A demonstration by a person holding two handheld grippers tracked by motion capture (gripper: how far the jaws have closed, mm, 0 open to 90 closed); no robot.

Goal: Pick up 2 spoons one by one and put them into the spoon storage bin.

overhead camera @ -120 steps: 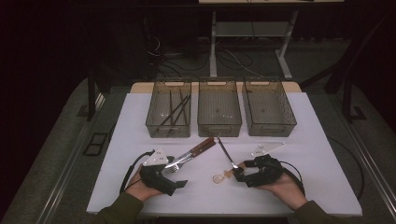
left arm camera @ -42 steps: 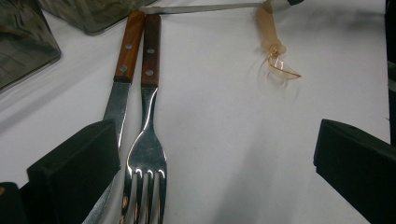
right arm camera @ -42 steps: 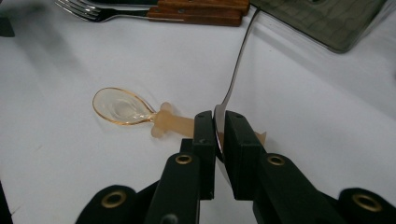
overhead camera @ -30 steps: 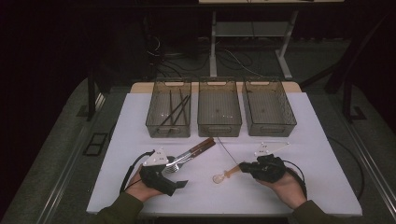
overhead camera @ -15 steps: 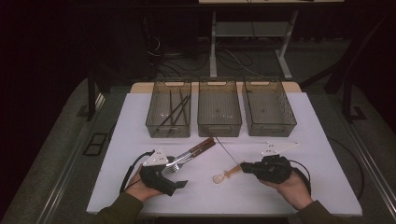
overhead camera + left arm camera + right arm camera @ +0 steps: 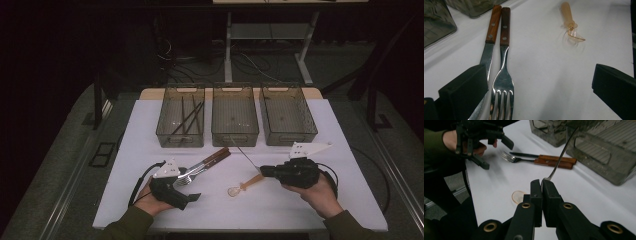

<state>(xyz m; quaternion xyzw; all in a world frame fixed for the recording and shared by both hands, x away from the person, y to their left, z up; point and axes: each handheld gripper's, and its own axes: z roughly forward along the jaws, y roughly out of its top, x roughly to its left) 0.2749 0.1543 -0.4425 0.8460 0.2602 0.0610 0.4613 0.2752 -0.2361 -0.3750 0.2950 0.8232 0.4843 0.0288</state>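
My right gripper (image 6: 262, 171) is shut on the broad end of a slim steel utensil (image 6: 246, 156), held just above the table. In the right gripper view the jaws (image 6: 541, 183) pinch it, and the handle (image 6: 561, 157) slants up toward the bins. An amber plastic spoon (image 6: 243, 186) lies on the white table below it. My left gripper (image 6: 190, 185) rests open at the front left. In the left gripper view its jaws (image 6: 536, 87) stand wide apart, with the wood-handled fork (image 6: 504, 75) between them and the knife (image 6: 489, 47) running under the left jaw.
Three clear bins stand in a row at the back: the left bin (image 6: 165, 131) holds dark sticks, and beside it are the middle bin (image 6: 235, 136) and right bin (image 6: 287, 137). The white table (image 6: 280, 210) ends just in front of the hands.
The right gripper has risen a little and drawn to the right with the steel utensil in its jaws. The left gripper, fork, knife and amber spoon have stayed put.
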